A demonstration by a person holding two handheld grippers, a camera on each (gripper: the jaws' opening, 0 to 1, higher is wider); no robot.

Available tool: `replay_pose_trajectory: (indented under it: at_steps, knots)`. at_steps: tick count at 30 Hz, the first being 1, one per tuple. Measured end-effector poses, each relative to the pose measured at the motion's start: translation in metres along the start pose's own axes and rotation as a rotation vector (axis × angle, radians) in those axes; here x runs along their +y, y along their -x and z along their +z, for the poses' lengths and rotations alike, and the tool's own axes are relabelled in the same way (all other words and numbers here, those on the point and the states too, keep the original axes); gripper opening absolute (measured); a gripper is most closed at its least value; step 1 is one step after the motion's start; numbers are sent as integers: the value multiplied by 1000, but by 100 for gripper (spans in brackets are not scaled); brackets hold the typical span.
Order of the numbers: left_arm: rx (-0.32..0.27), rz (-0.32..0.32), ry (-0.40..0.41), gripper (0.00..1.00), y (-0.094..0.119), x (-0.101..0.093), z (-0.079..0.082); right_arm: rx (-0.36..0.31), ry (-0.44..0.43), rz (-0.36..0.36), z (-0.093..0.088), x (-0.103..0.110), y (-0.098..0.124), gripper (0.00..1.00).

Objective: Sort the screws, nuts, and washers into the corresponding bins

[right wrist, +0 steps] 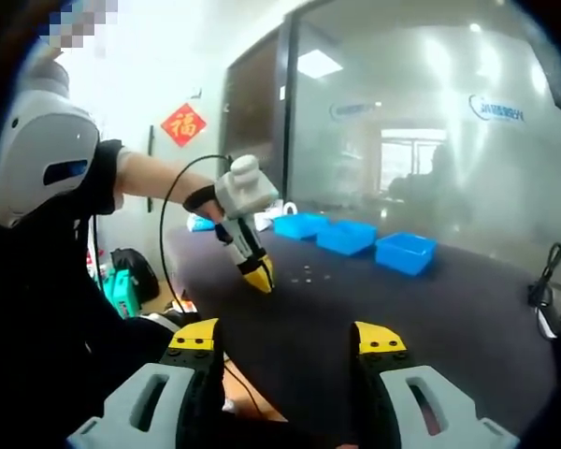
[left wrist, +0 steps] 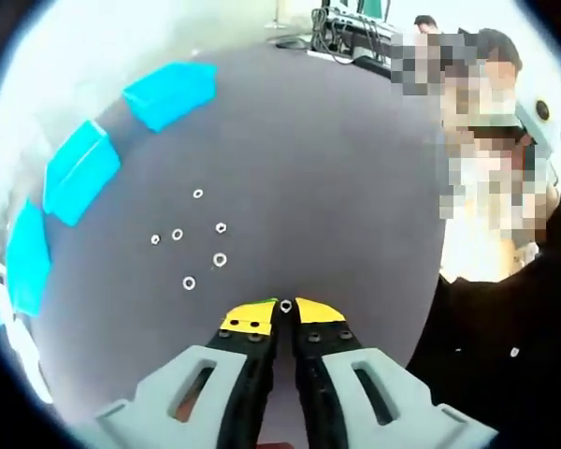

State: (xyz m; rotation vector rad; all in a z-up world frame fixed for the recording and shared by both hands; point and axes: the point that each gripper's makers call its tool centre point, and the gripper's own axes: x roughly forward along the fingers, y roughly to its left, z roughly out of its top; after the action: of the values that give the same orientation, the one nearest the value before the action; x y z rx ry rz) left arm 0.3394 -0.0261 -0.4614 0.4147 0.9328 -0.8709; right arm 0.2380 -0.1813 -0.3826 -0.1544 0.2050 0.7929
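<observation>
I am pinching a small nut [left wrist: 285,305] between the closed tips of my left gripper [left wrist: 284,309]; my right gripper [right wrist: 286,339] is waiting wide open. Six loose pieces [left wrist: 220,259] are lying on the table [left wrist: 337,168], well short of the blue bins [left wrist: 79,168], so most sorting remains.

- A red diamond sign [right wrist: 183,124] on the wall bears the gold character 福.
- Blue lettering on the glass partition [right wrist: 495,109] (too blurred to read).
</observation>
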Motion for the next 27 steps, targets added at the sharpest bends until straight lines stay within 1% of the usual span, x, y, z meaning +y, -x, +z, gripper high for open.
replay_pose_trajectory:
  at_steps: [1,2,6,8,10,11,12,13,14,16,17,19,21,22,23,24,26,27]
  knots:
    - [-26,-9,26,3,2,0,3,-1,0,-1,1,0,0,50]
    - [-66,-13,48,3,3,0,8,-4,0,-4,2,0,0,50]
    - [-163,-37,117,3,14,-2,17,-11,-2,-15,5,-2,1,50]
    - [-219,-45,122,3,20,-3,22,-19,-4,-21,8,-4,1,50]
    - [-282,-26,139,3,29,-1,27,-33,-7,-34,13,-7,1,50]
    - [-334,-17,138,3,34,-2,32,-41,-9,-41,15,-8,1,50]
    - [-403,-23,158,3,43,-2,39,-51,-10,-50,18,-10,1,50]
    - [-437,-25,175,3,49,-2,41,-62,-12,-58,21,-11,1,50]
    - [-472,-18,161,3,55,-1,44,-74,-16,-67,24,-13,0,50]
    - [-575,-9,170,3,68,0,53,-90,-23,-74,29,-14,0,50]
    - [-605,-3,168,3,72,0,56,-100,-25,-80,32,-14,-1,50]
    - [-671,22,166,3,83,-2,58,-115,-32,-85,37,-14,-3,50]
    - [-732,70,139,3,93,-3,59,-120,-35,-85,40,-12,-5,50]
    - [-758,81,136,3,97,0,60,-120,-33,-86,41,-11,-6,50]
    - [-782,93,151,3,101,8,63,-120,-32,-85,41,-10,-7,50]
    - [-799,105,150,3,105,9,63,-119,-34,-83,42,-9,-8,50]
    - [-856,148,165,3,117,17,64,-118,-32,-84,43,-8,-9,50]
    - [-870,179,157,3,123,22,61,-119,-33,-86,43,-8,-9,50]
